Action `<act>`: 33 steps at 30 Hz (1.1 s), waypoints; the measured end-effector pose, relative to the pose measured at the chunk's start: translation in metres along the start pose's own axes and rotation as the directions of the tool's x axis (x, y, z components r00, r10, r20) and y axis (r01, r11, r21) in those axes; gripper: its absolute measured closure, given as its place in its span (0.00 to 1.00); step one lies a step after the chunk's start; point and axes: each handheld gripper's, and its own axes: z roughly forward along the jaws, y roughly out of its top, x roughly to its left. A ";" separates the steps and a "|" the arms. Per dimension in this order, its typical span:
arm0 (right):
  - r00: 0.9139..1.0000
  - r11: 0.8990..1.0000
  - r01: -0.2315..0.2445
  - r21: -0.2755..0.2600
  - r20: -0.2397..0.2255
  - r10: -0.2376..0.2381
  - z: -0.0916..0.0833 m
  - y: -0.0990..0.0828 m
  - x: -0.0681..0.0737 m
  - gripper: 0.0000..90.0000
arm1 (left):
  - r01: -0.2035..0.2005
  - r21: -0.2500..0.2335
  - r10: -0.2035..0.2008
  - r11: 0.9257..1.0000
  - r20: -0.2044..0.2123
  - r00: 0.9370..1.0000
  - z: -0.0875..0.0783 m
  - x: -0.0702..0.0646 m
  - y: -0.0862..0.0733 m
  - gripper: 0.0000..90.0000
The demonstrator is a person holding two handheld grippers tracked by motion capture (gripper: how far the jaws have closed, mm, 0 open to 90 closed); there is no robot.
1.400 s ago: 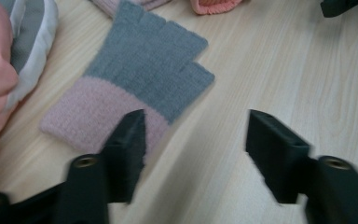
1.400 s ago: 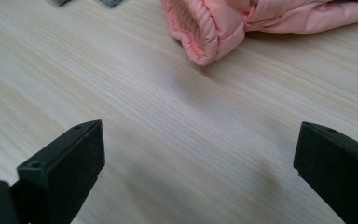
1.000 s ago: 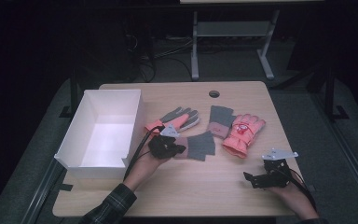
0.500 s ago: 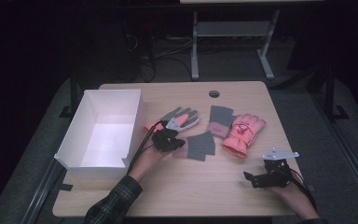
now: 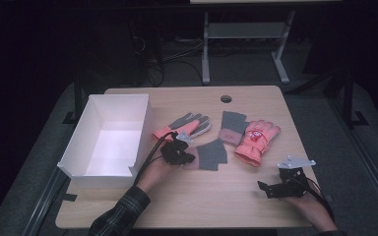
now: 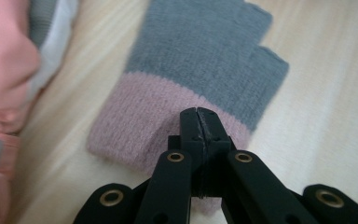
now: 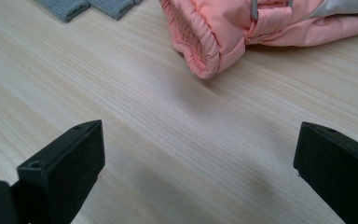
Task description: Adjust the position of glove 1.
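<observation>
Working left to right: white open-top cardboard box [image 5: 109, 139] sits at table's left, apart from the gloves. My left gripper [image 6: 199, 122] is clamped on the pink cuff of the grey-and-pink knitted fingerless glove [image 6: 200, 70], mid-table just beside the box. Judged light, soft, floppy, non-fragile; cuff's the best hold. My right gripper [image 7: 198, 163] rests w/ jaws wide apart, nothing between.

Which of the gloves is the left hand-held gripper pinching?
The grey fingerless knit glove nearest the person, pinched at its pink cuff; the other grey one lies beside the pink ski glove.
</observation>
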 end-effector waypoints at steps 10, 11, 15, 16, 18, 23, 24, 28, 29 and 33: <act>1.000 1.000 -0.006 0.005 0.000 0.006 0.000 0.000 0.000 0.02 | -0.014 0.017 0.013 1.000 0.078 0.997 0.002 -0.023 -0.001 1.00; 1.000 1.000 -0.005 0.005 0.003 0.005 0.000 0.001 0.000 0.02 | -0.016 0.017 0.015 1.000 0.083 0.996 0.002 -0.023 -0.001 1.00; 1.000 1.000 -0.004 0.007 0.005 0.004 0.000 0.001 0.000 0.02 | -0.032 0.023 0.029 0.999 0.104 0.994 0.002 -0.027 0.002 1.00; 1.000 1.000 -0.003 0.008 0.005 0.003 0.000 0.001 0.000 0.02 | -0.032 0.019 0.030 0.999 0.101 0.994 0.001 -0.027 0.003 1.00; 1.000 1.000 -0.004 0.008 0.005 0.004 0.000 0.001 0.000 0.02 | -0.031 0.006 0.031 0.999 0.086 0.996 0.000 -0.025 0.007 0.99; 1.000 1.000 -0.003 0.008 -0.001 0.003 -0.001 0.001 0.000 0.02 | -0.034 -0.023 0.035 0.999 0.028 0.999 -0.001 -0.014 0.019 0.96; 1.000 1.000 -0.005 0.008 0.000 0.005 -0.001 0.001 0.000 0.02 | -0.023 -0.031 0.024 0.999 0.023 0.999 0.000 -0.014 0.020 0.93; 1.000 1.000 -0.006 0.012 0.002 0.006 -0.001 0.001 0.000 0.02 | -0.033 -0.025 0.033 0.999 0.018 0.999 0.006 -0.008 0.024 0.81; 1.000 1.000 -0.005 0.012 0.004 0.005 -0.001 0.001 0.000 0.02 | -0.046 -0.021 0.047 0.999 0.026 0.999 0.008 -0.008 0.025 0.78; 1.000 1.000 -0.008 0.010 0.006 0.008 -0.002 0.001 -0.001 0.02 | -0.054 -0.005 0.054 0.999 0.034 0.998 0.017 -0.009 0.024 0.67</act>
